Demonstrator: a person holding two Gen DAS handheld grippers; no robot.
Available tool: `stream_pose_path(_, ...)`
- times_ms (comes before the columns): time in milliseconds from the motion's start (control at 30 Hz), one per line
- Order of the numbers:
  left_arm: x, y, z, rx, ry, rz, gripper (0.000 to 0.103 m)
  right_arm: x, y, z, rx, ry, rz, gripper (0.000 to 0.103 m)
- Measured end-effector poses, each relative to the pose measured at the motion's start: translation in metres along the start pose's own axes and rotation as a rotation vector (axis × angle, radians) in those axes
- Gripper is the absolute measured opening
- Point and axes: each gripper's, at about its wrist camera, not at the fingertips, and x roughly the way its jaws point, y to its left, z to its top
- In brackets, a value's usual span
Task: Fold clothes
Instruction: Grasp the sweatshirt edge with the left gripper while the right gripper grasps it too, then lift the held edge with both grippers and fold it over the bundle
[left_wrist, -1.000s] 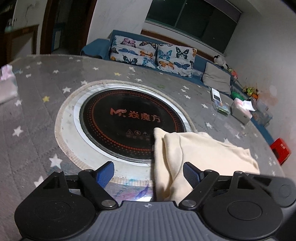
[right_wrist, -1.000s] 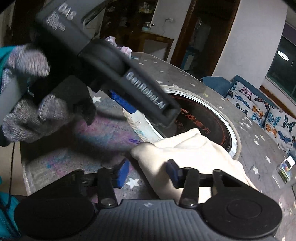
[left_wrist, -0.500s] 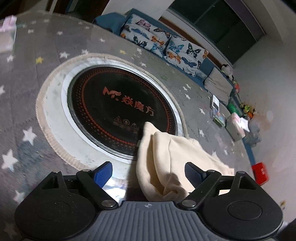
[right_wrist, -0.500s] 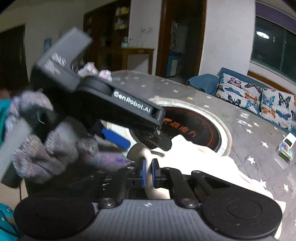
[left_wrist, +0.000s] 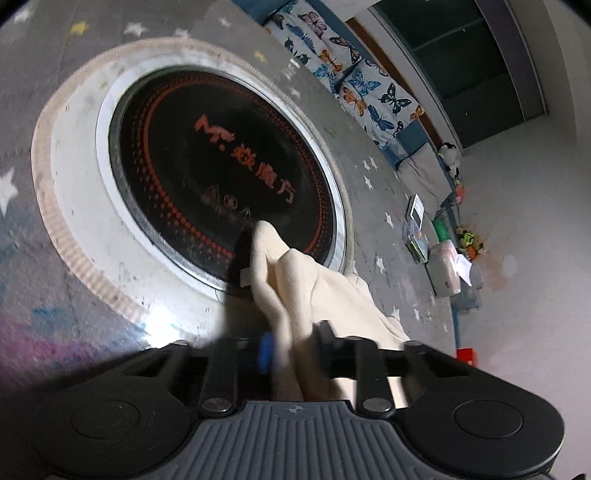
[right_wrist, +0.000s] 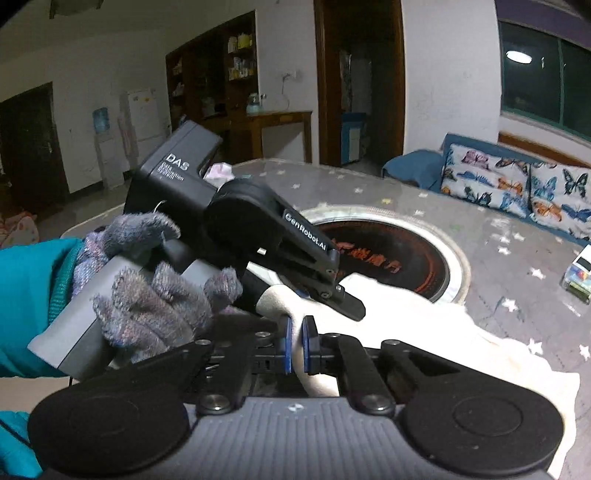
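The cream garment (left_wrist: 325, 291) lies on the star-patterned tabletop (left_wrist: 44, 288), its far corner draped over the rim of the round black cooktop (left_wrist: 221, 166) set in the middle, the rest trailing back toward the near edge and off to the right in the right wrist view. Both grippers hold it at its near end. The left gripper (left_wrist: 291, 347) has its fingers drawn in on a bunched ridge of cloth that rises straight ahead of it; motion blur hides the exact contact, but fabric fills the gap between the blue pads. The right gripper (right_wrist: 296, 347) is pinched nearly closed on a thin fold of the same edge, with a gloved hand (right_wrist: 147, 295) working the left tool just beside it, almost touching. The garment's long axis runs away from both tools, toward the cooktop and to the right. The two grips sit close together on one end, so the coming fold likely depends on carrying that end forward over the body of the cloth. The right gripper looks nearer the free length.
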Motion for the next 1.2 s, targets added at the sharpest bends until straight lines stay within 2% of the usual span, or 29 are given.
stream_pose_path(100, 0.0, -0.002, -0.002, 0.039, -0.008, 0.015, 0.016, -0.008, -0.007, -0.003, 0.038, -0.003, -0.004, 0.01)
stream_pose_path(233, 0.001, -0.006, -0.004, 0.075, -0.019, 0.026, 0.016, -0.028, -0.031, -0.01, 0.118, -0.015, -0.08, 0.01)
stream_pose_path(467, 0.0, -0.009, -0.006, 0.107, -0.03, 0.047, 0.016, -0.053, -0.117, -0.036, 0.296, -0.004, -0.369, 0.019)
stream_pose_path(567, 0.001, -0.012, -0.007, 0.128, -0.035, 0.062, 0.016, -0.052, -0.147, -0.047, 0.359, 0.007, -0.453, 0.032)
stream_pose_path(700, 0.002, -0.017, -0.008, 0.163, -0.043, 0.083, 0.016, -0.046, -0.172, -0.063, 0.444, 0.023, -0.482, 0.034)
stream_pose_path(867, 0.003, -0.024, -0.009, 0.218, -0.055, 0.108, 0.016, -0.042, -0.181, -0.076, 0.531, 0.014, -0.419, 0.032)
stream_pose_path(900, 0.003, -0.027, -0.01, 0.234, -0.059, 0.115, 0.016, -0.042, -0.181, -0.077, 0.537, 0.011, -0.405, 0.018)
stream_pose_path(933, 0.003, -0.029, -0.01, 0.25, -0.062, 0.121, 0.016, -0.042, -0.18, -0.077, 0.54, 0.008, -0.394, 0.014)
stream_pose_path(1200, 0.002, -0.069, -0.011, 0.388, -0.085, 0.107, 0.014, -0.074, -0.167, -0.062, 0.479, -0.067, -0.439, 0.008)
